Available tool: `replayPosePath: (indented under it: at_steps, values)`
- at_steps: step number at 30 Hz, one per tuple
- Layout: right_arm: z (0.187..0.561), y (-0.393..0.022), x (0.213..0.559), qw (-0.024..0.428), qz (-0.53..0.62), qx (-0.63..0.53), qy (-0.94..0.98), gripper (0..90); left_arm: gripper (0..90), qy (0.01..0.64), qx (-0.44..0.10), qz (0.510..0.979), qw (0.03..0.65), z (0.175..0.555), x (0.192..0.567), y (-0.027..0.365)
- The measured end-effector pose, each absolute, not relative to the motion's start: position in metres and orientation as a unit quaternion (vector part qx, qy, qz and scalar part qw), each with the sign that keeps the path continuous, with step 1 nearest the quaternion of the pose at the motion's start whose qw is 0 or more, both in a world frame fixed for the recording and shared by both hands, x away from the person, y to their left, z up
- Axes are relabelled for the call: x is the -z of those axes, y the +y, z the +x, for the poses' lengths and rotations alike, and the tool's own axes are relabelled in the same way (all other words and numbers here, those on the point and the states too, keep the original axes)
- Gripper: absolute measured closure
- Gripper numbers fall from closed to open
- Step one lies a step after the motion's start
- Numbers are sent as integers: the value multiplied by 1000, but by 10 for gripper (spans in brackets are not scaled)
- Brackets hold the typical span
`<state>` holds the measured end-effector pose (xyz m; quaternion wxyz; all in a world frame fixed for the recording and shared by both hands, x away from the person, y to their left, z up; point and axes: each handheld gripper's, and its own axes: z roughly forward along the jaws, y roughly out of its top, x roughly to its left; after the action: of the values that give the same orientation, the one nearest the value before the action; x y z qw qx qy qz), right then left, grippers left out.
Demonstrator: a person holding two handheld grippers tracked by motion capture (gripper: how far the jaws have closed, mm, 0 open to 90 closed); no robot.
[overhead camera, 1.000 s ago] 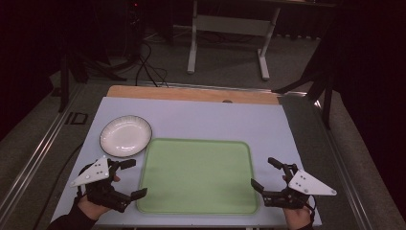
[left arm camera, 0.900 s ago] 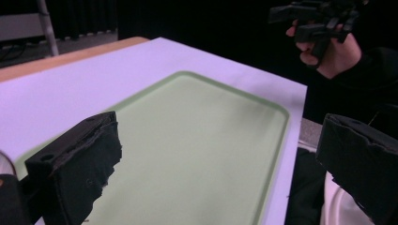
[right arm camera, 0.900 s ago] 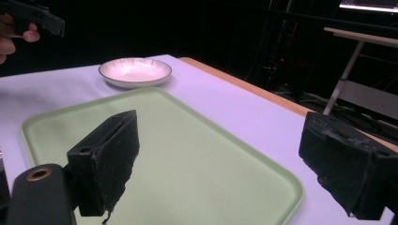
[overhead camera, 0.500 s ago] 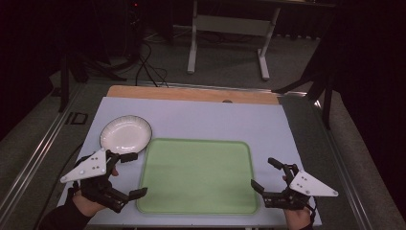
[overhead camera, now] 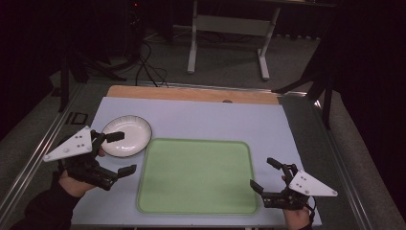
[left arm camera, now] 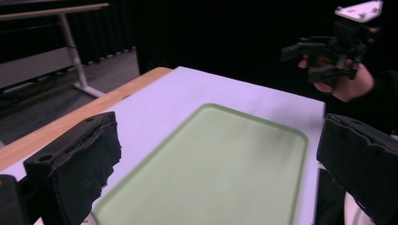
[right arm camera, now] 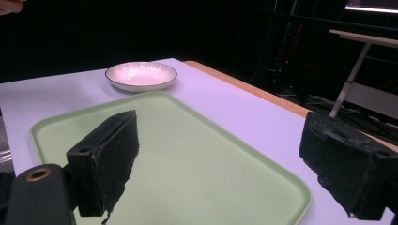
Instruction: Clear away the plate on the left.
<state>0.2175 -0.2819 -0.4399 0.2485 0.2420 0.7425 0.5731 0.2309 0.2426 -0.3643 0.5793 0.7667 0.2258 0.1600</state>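
Observation:
A light green tray (overhead camera: pixel 196 175) lies empty on the near middle of the lilac mat. A white ridged plate (overhead camera: pixel 130 134) with a dark rim sits just off the tray's far left corner. My left gripper (overhead camera: pixel 122 153) hovers open at the plate's near left edge, one jaw over the plate and the other beside the tray's left rim. My right gripper (overhead camera: pixel 262 173) stands open at the tray's near right corner. In the left gripper view, the wide-apart jaws frame the tray (left arm camera: pixel 211 159), with the right gripper (left arm camera: pixel 328 51) beyond. The right gripper view shows the tray (right arm camera: pixel 178 150) and plate (right arm camera: pixel 141 75) between open jaws.
The lilac mat (overhead camera: pixel 215 120) covers the table, with a wooden strip (overhead camera: pixel 191 93) along its far edge and metal rails (overhead camera: pixel 38 153) at the sides. Beyond the table stand a white frame's legs (overhead camera: pixel 194 43), dark stands and floor cables (overhead camera: pixel 143 67).
My left gripper has moved forward and a little left, up to the plate's near edge. The right gripper has barely shifted. Tray and plate have not moved.

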Motion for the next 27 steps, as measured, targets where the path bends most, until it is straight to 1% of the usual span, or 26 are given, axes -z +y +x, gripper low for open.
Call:
replayPosePath:
  at_steps: [2, 3, 9, 12, 16, 20, 22, 23, 27]
  values:
    - [217, -282, 440, 247, 243, -575, 741, 121, 14, 231, -172, 769, 571, 235, 362, 246]
    - [217, -282, 440, 247, 244, -575, 740, 121, 14, 235, -168, 768, 572, 238, 361, 248]
    - [217, -282, 440, 247, 244, -575, 741, 120, 14, 259, -181, 764, 562, 251, 357, 262]
    - [217, -282, 440, 247, 242, -573, 743, 120, 14, 276, -192, 759, 558, 258, 358, 271]
    - [217, -281, 440, 250, 240, -572, 744, 120, 29, 291, -193, 757, 553, 264, 361, 280]
    - [217, -280, 440, 251, 238, -572, 744, 120, 29, 322, -197, 748, 546, 275, 370, 294]
    - [217, -280, 440, 251, 237, -572, 744, 120, 32, 326, -197, 747, 545, 277, 372, 296]
    - [217, -280, 440, 251, 237, -572, 744, 121, 32, 338, -207, 743, 540, 280, 378, 303]
    - [215, -280, 439, 251, 237, -571, 745, 121, 56, 361, -210, 742, 525, 288, 390, 312]
